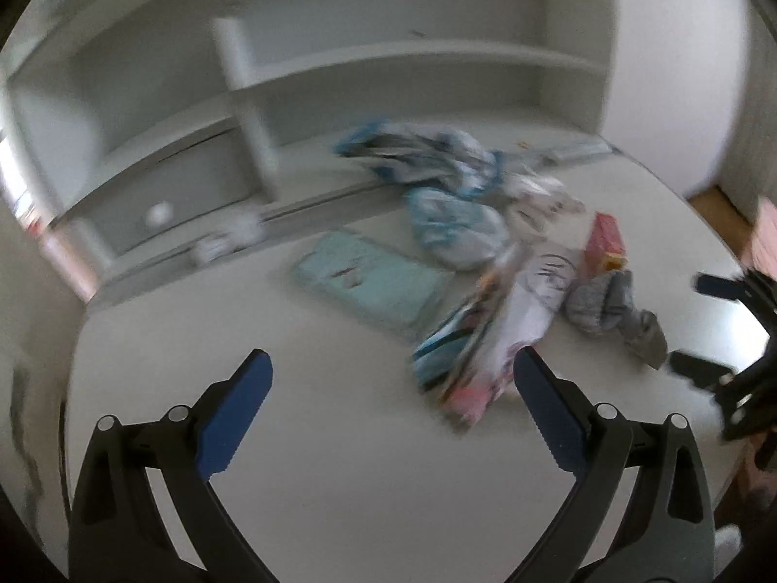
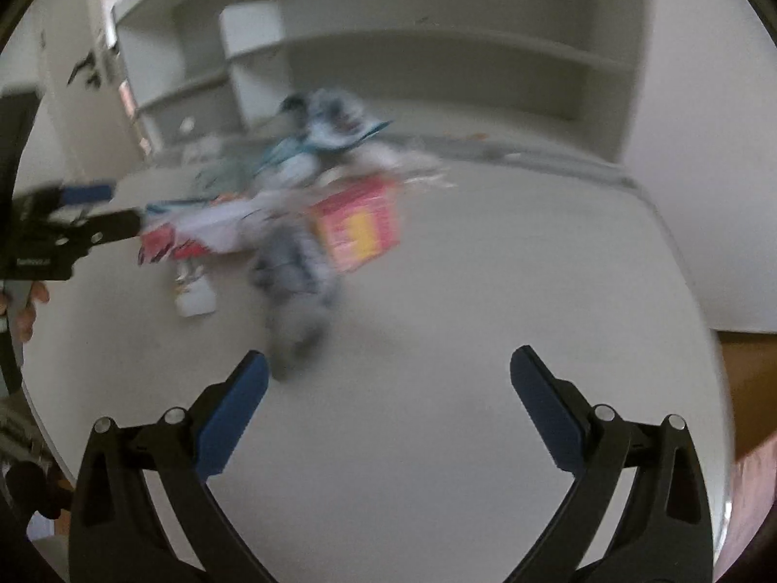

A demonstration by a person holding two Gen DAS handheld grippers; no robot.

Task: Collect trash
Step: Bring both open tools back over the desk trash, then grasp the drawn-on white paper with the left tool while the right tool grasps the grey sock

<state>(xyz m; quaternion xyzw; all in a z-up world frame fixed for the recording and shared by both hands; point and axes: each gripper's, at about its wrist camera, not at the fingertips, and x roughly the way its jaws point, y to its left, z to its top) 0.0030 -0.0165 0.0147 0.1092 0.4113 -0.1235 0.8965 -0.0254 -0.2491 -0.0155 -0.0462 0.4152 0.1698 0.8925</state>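
A blurred pile of trash lies on the white desk (image 1: 340, 461): blue-white crumpled wrappers (image 1: 451, 228), a colourful flat packet (image 1: 461, 354), a red-yellow carton (image 1: 604, 243), a grey sock (image 1: 612, 311) and a teal case (image 1: 374, 282). My left gripper (image 1: 391, 364) is open and empty, its right finger close to the packet. My right gripper (image 2: 388, 364) is open and empty above the bare desk, in front of the sock (image 2: 296, 291) and carton (image 2: 359, 223). Each gripper shows at the edge of the other's view: the right (image 1: 718, 330), the left (image 2: 87, 209).
White shelves (image 1: 388, 63) and a drawer with a round knob (image 1: 158, 214) stand behind the desk. A small white item (image 2: 194, 296) lies left of the sock. The desk edge and wooden floor (image 2: 748, 388) are at the right.
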